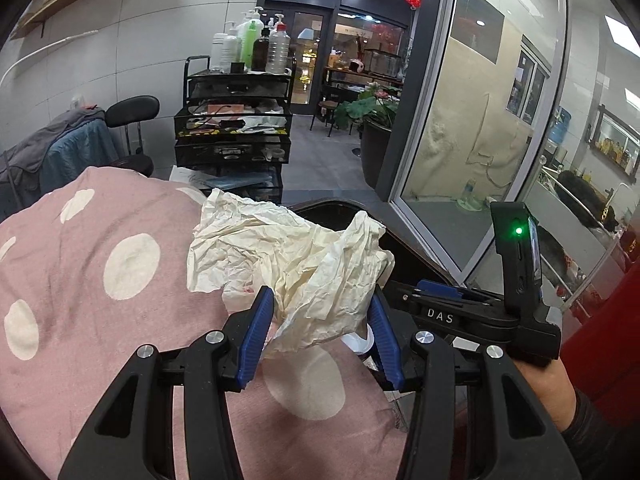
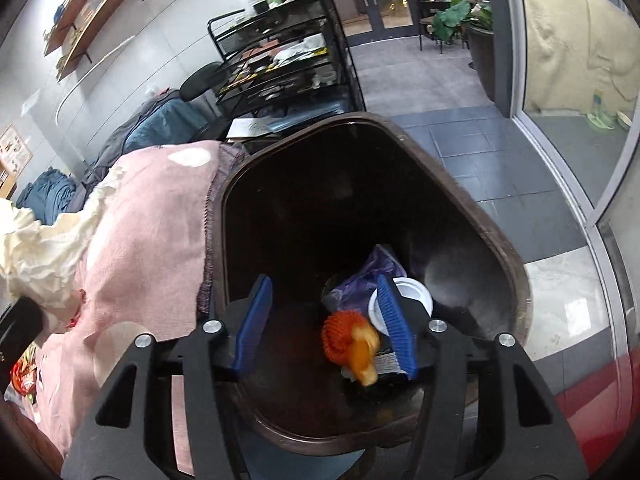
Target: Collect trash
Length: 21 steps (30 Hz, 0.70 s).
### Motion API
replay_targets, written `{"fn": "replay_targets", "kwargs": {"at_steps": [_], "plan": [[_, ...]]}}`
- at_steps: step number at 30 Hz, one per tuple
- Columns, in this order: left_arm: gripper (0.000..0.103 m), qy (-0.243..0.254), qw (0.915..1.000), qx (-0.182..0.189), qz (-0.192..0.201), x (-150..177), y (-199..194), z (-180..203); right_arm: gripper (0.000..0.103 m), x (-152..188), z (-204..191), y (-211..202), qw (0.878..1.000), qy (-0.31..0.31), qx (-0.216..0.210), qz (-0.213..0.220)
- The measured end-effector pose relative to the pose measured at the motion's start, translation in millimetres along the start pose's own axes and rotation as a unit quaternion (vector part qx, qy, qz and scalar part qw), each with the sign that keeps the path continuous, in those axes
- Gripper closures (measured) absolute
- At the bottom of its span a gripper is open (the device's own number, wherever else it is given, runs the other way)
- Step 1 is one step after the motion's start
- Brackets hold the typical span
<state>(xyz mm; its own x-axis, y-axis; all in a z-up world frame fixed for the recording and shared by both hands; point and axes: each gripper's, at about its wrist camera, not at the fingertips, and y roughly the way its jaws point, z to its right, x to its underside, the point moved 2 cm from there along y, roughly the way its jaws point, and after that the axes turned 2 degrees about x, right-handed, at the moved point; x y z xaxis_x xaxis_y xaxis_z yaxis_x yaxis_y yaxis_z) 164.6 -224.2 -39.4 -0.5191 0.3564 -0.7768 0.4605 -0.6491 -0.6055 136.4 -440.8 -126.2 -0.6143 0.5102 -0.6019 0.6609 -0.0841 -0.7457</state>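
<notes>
My left gripper [image 1: 320, 312] is shut on a crumpled cream paper [image 1: 304, 264] and holds it above the pink dotted cloth [image 1: 100, 280], near the rim of the dark brown trash bin [image 1: 344, 208]. The paper also shows at the left in the right wrist view [image 2: 44, 248]. My right gripper [image 2: 324, 320] is open and empty over the bin's mouth [image 2: 400, 128]. An orange net with a blurred yellow-orange piece [image 2: 352, 344], a purple bag [image 2: 368, 276] and a white lid [image 2: 416, 292] lie inside the bin. The right gripper's body shows at the right in the left wrist view [image 1: 480, 316].
A black wire cart [image 1: 232, 120] with bottles stands behind the cloth. A black stool [image 1: 132, 112] and blue-grey clothes [image 1: 60, 148] are at the left. A glass partition [image 1: 480, 120] and a potted plant [image 1: 372, 120] are at the right. A red surface [image 2: 592, 408] lies beside the bin.
</notes>
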Motion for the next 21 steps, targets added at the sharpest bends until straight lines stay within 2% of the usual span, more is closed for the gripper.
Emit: {"fn": "replay_targets", "kwargs": {"at_steps": [9, 14, 19, 21], "plan": [[0.054, 0.018, 0.999, 0.027, -0.029, -10, 31, 23, 0.034, 0, 23, -20, 0.998, 0.017, 0.035, 0.039], [0.053, 0.033, 0.9978, 0.03, -0.049, -13, 50, 35, 0.031, -2, 41, -36, 0.995, 0.032, 0.067, 0.062], [0.044, 0.041, 0.9968, 0.033, -0.06, -12, 65, 43, 0.029, -4, 62, -45, 0.992, 0.056, 0.089, 0.075], [0.034, 0.045, 0.9967, 0.034, -0.059, -12, 68, 45, 0.026, -5, 68, -48, 0.99, 0.063, 0.095, 0.079]]}}
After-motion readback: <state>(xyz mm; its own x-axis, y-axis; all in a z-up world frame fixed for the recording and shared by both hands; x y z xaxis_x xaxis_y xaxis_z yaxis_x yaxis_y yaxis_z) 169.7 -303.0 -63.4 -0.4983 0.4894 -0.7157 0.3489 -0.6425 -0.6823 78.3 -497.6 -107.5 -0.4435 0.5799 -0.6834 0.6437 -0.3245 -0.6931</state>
